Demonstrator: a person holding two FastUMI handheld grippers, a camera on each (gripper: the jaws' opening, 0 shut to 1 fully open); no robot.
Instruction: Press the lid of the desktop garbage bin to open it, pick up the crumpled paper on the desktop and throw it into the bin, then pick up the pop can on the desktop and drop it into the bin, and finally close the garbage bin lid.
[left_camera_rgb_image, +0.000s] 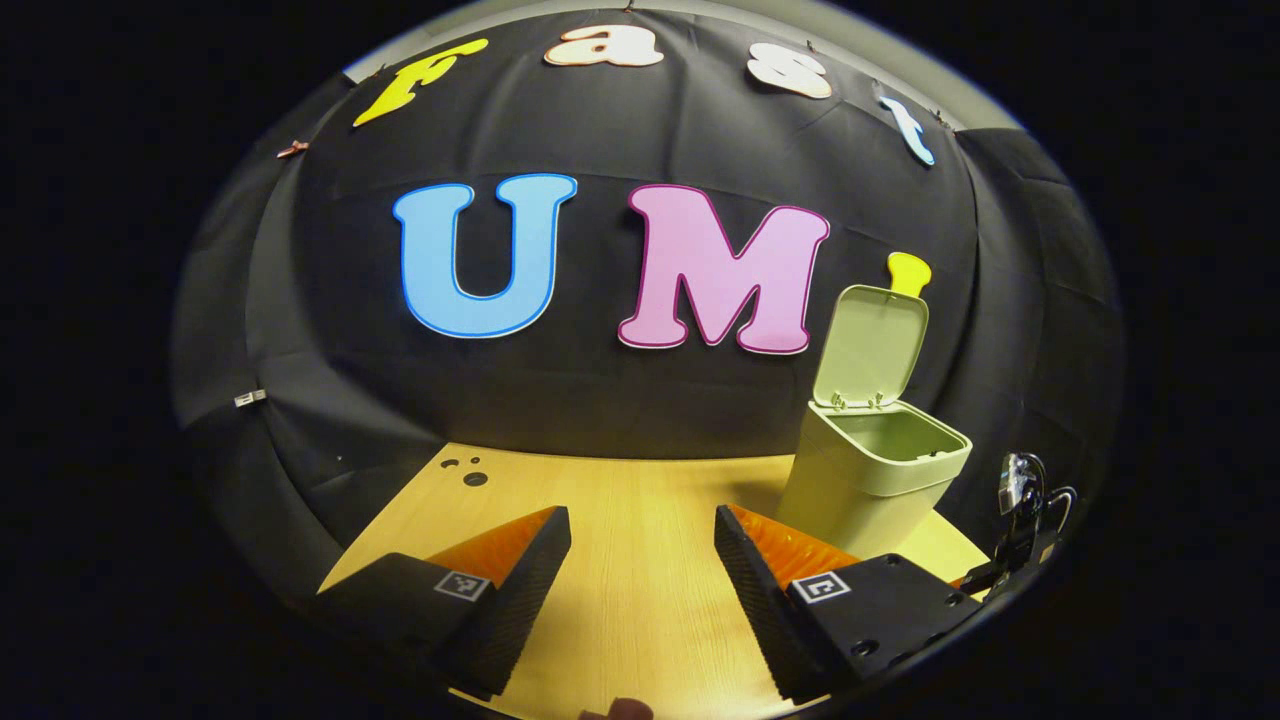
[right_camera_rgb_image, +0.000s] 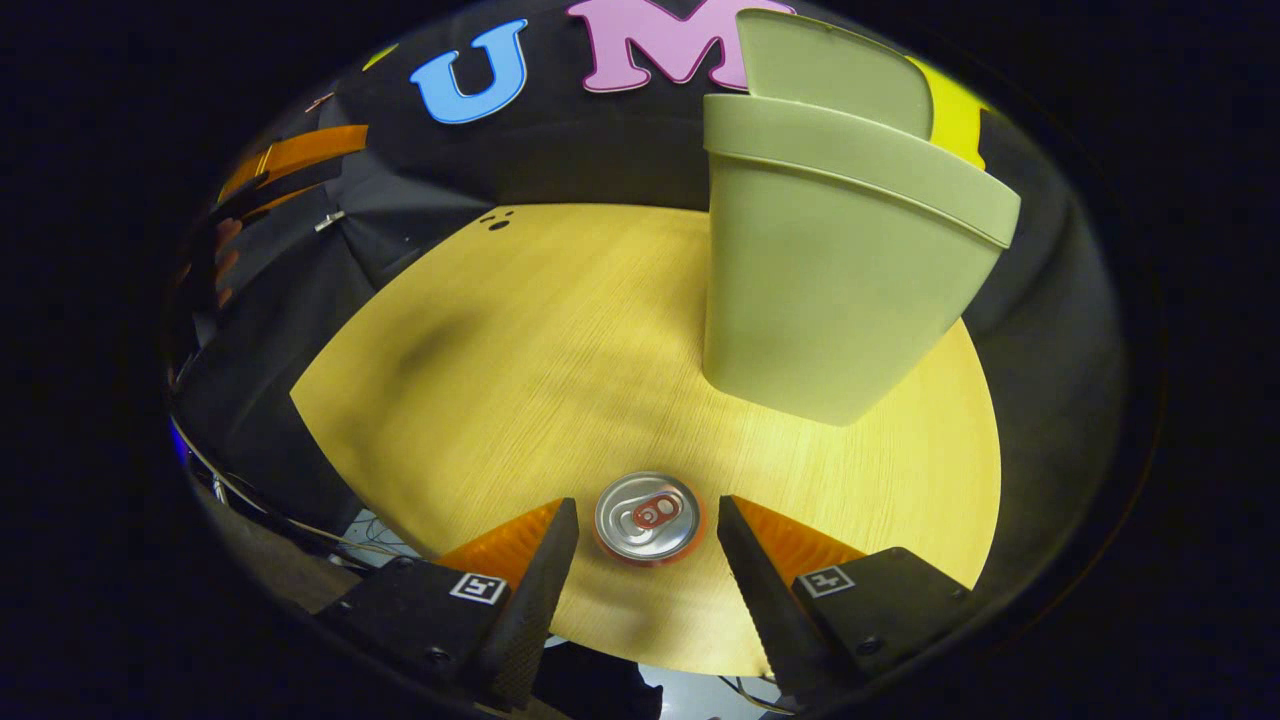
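**Can upright between spread fingers**

The pop can (right_camera_rgb_image: 650, 518) stands upright on the wooden table (right_camera_rgb_image: 520, 350), top facing the camera, between the right gripper (right_camera_rgb_image: 648, 525)'s wide-open, untouching fingers. The bin (right_camera_rgb_image: 830, 290) stands beyond, lid (left_camera_rgb_image: 870, 345) up. The left gripper (left_camera_rgb_image: 642, 535) hangs open, empty
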